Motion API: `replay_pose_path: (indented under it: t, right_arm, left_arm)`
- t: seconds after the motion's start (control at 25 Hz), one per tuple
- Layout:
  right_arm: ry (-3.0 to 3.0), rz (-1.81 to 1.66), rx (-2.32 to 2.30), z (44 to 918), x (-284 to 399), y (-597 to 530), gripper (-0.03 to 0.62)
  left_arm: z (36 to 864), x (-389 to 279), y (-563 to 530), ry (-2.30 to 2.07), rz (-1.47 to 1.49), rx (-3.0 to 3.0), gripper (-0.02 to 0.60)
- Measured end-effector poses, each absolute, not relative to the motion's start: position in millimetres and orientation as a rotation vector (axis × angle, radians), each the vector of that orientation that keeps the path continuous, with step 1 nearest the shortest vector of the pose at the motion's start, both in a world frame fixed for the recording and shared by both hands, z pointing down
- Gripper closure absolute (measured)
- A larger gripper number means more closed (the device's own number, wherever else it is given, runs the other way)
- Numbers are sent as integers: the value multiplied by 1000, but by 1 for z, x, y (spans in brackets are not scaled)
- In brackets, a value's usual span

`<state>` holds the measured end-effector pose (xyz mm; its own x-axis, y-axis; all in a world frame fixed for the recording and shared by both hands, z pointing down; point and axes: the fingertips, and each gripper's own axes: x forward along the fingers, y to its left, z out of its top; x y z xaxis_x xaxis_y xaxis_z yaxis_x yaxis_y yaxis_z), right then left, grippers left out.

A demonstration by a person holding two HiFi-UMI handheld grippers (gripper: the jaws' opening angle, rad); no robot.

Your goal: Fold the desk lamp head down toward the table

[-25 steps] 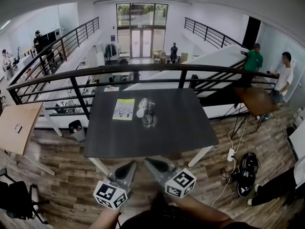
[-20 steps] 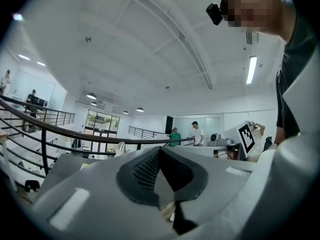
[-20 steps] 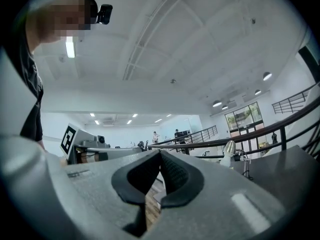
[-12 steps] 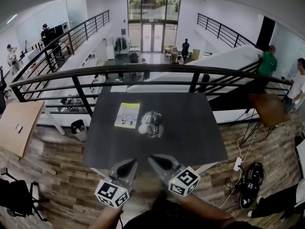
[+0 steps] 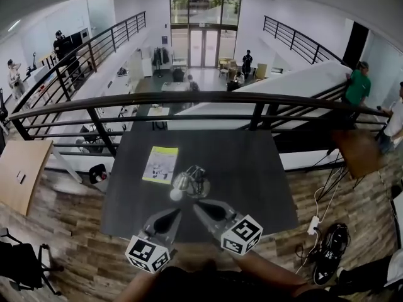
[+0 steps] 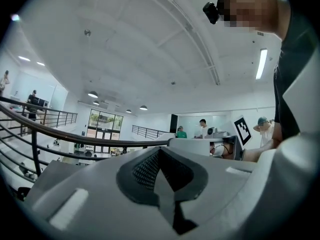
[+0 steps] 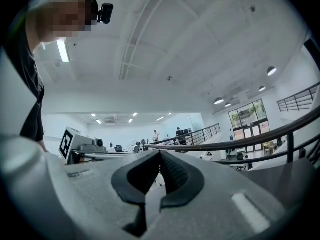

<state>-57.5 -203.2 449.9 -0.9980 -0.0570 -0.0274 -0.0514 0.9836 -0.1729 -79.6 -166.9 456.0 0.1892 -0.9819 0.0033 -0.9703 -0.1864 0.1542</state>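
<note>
A small silver desk lamp (image 5: 189, 182) stands near the middle of the dark table (image 5: 252, 181), its pale head toward the lower left. Both grippers hang over the table's near edge, just short of the lamp and apart from it. My left gripper (image 5: 174, 212) is shut and empty, and so is my right gripper (image 5: 197, 206). In the left gripper view the left gripper (image 6: 159, 151) shows its pads meeting at the tip with nothing between them. The right gripper (image 7: 160, 152) looks the same in the right gripper view. The lamp is not clear in either gripper view.
A yellow-green booklet (image 5: 160, 164) lies on the table left of the lamp. A black railing (image 5: 189, 98) runs behind the table's far edge. A wooden table (image 5: 22, 175) stands at the left. Cables and a black bag (image 5: 330, 244) lie on the floor at the right.
The table and lamp have drawn closer and lower in the head view. Both grippers, earlier short of the table, now reach over its near edge. Both stay shut.
</note>
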Motion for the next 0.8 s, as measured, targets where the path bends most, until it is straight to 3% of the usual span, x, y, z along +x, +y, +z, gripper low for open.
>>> replay_pose_path:
  t: [0.48, 0.8]
  right_arm:
    - [3097, -308, -295, 453, -86, -249, 592]
    - [3079, -350, -479, 460, -112, -267, 559]
  left_arm:
    - [458, -115, -215, -1745, -178, 2420, 580]
    - [457, -144, -236, -1591, -172, 2508, 580]
